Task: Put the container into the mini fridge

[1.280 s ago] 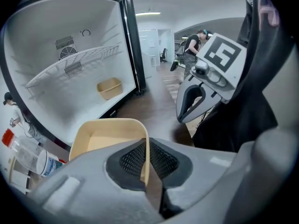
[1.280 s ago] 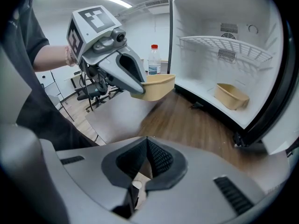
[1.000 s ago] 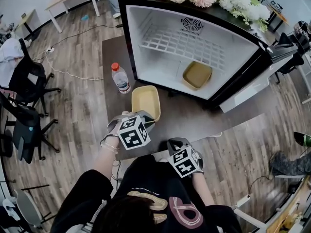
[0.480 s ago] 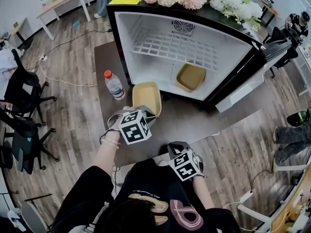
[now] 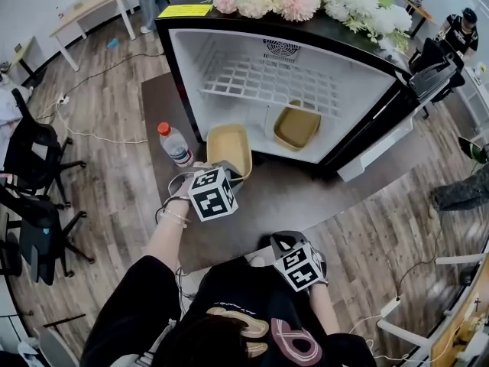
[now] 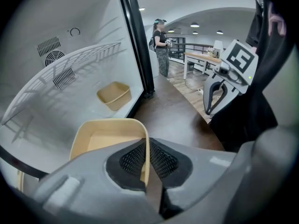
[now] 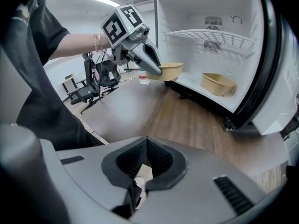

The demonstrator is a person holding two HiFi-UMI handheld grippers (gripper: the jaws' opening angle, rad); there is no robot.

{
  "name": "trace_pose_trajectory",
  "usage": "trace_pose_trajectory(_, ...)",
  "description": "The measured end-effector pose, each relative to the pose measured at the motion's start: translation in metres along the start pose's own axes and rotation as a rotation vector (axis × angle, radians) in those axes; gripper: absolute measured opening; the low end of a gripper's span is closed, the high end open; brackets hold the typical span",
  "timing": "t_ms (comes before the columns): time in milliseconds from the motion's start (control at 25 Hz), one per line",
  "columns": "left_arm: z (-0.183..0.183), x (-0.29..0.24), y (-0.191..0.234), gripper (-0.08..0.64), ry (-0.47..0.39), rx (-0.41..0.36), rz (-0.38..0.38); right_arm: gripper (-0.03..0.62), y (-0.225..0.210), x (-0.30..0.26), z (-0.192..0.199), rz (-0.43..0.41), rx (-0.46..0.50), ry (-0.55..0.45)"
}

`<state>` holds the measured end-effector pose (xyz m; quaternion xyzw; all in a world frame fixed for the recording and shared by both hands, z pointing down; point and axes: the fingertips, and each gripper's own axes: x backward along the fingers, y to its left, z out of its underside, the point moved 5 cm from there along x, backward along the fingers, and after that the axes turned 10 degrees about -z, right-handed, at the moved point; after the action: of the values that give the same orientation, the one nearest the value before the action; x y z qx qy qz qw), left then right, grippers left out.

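mini fridge floor (image 5: 328,140) holds 1 empty container (image 5: 296,126); left gripper (image 6: 147,169) pinches 2nd empty container (image 5: 229,145); right gripper (image 7: 140,171) closed.

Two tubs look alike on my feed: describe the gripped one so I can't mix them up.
Find the open mini fridge; at its opening's front left corner hangs a shallow tan container. Unlike its twin on the fridge floor, its rim is pinched by the left gripper.
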<state>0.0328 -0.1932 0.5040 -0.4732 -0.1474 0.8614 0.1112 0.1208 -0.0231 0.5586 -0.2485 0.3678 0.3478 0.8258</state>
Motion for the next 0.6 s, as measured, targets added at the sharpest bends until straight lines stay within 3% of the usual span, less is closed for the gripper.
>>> trace_pose_trajectory(280, -0.002, -0.011, 0.018, 0.02, -0.002, -0.02, 0.003, 0.009, -0.012, 0.009, 0.009, 0.018, -0.095, -0.03)
trace_pose_trajectory(600, -0.013, -0.027, 0.041, 0.02, -0.006, -0.048, 0.003, 0.008, -0.019, 0.012, 0.015, 0.027, -0.134, -0.027)
